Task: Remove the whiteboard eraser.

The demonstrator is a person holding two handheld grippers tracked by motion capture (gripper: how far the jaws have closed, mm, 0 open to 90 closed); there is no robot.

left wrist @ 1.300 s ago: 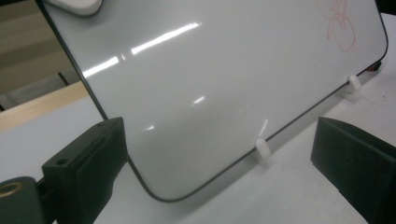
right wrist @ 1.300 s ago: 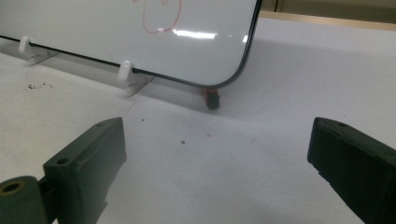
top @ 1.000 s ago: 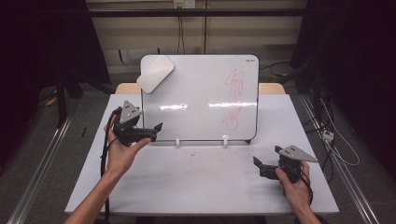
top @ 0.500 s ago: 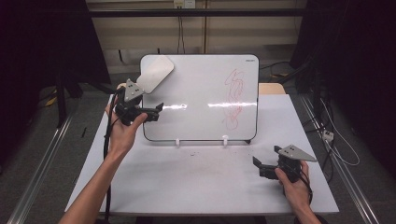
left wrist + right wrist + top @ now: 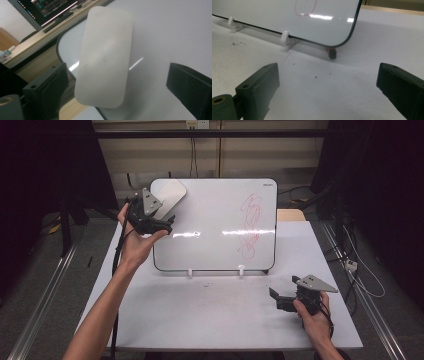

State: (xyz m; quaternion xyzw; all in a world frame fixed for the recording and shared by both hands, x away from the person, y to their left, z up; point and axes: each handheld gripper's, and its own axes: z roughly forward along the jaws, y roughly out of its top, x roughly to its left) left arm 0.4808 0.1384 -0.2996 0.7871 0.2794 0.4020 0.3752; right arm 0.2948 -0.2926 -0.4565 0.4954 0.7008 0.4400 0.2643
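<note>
The pale, rounded-rectangular plastic eraser [image 5: 105,57] clings to the top left corner of the upright white dry-erase board [image 5: 220,220]. It looks light, rigid and smooth-backed, likely slippery; best taken across its long sides. The left gripper [image 5: 162,220] is raised at that corner, jaws spread either side of the eraser, not touching. The right gripper [image 5: 275,299] rests low on the white table [image 5: 200,315], jaws spread, empty.

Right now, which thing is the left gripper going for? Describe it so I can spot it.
Find the whiteboard standing on the table. At its top left corner sits the eraser, a pale, rounded oblong pad lying slantwise against the board, between the open jaws of the left gripper. It is blank and raised, unlike the flat red scribble at the board's right.
</note>
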